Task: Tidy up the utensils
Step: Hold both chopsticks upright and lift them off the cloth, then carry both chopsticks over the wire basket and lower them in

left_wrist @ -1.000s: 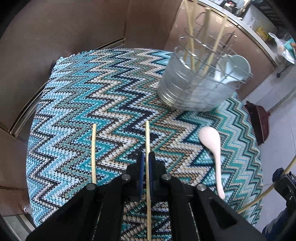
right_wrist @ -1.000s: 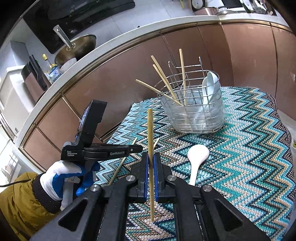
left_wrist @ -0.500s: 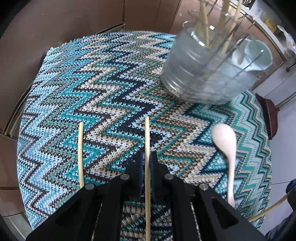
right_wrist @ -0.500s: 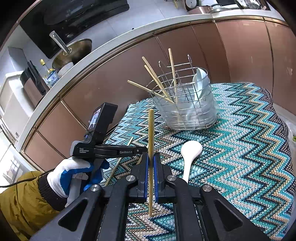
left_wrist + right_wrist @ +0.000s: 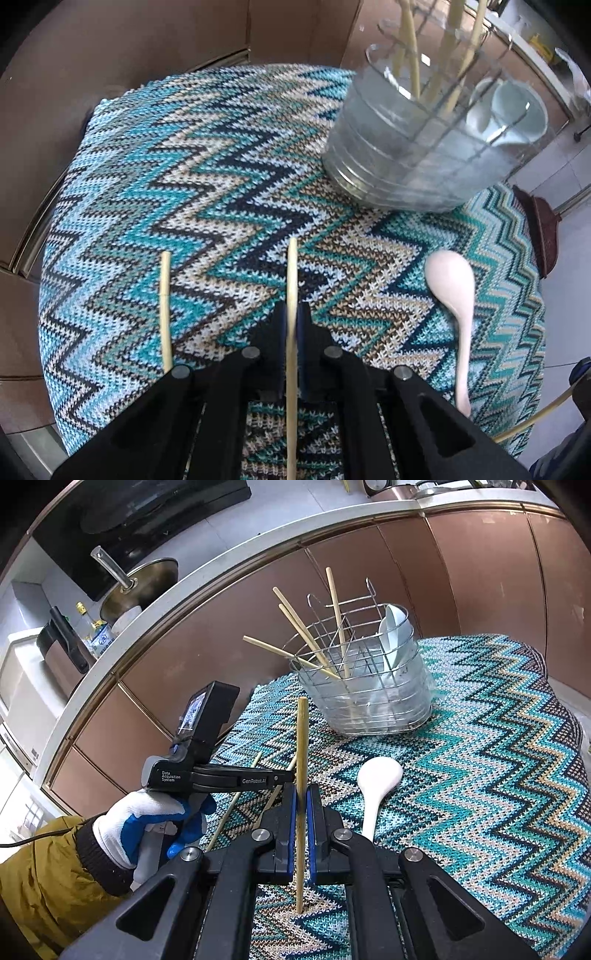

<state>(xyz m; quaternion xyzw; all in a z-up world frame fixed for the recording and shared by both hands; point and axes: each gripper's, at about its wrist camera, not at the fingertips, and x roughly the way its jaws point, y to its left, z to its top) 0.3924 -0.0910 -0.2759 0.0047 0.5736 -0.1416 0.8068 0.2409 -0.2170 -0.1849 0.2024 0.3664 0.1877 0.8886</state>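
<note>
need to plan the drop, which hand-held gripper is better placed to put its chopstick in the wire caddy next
Probably the right hand-held gripper: its chopstick is raised and aimed at the wire caddy. The left hand-held gripper grips its chopstick low at the cloth.

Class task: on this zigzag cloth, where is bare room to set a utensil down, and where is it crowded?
Free: the cloth right of the spoon, and the far left stretch beyond the loose chopstick. Crowded: between that chopstick and the spoon, below the rack, where both grippers hold chopsticks.
</note>
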